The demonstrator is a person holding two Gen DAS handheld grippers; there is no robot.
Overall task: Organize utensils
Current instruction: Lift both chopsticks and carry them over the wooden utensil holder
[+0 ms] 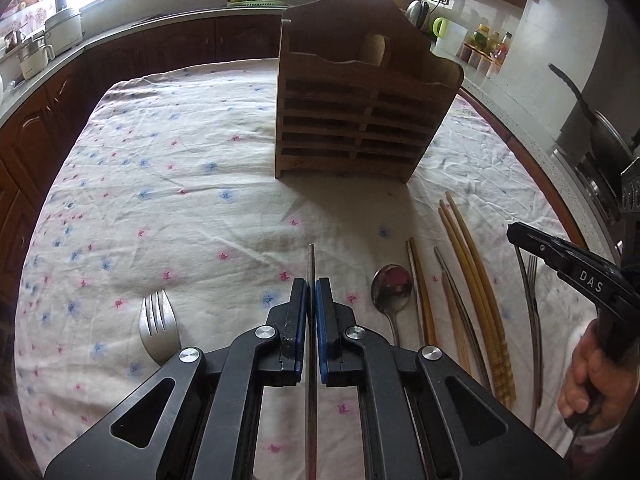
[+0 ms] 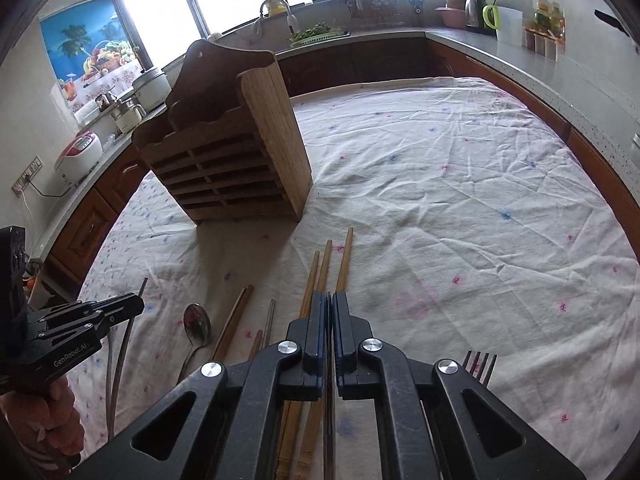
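While the left gripper (image 1: 311, 286) clamps a metal chopstick (image 1: 310, 264) and the right gripper (image 2: 331, 300) sits closed, seemingly pinching something thin, delivery comes next: into the far wooden rack (image 1: 356, 120).

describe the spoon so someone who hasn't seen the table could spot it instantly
Start at the wooden utensil rack standing on the floral tablecloth, then come toward the near edge, where a row of loose utensils lies to its right. The spoon is the leftmost of that row, beside a brown chopstick pair. It is the only piece with a round, shiny metal bowl.
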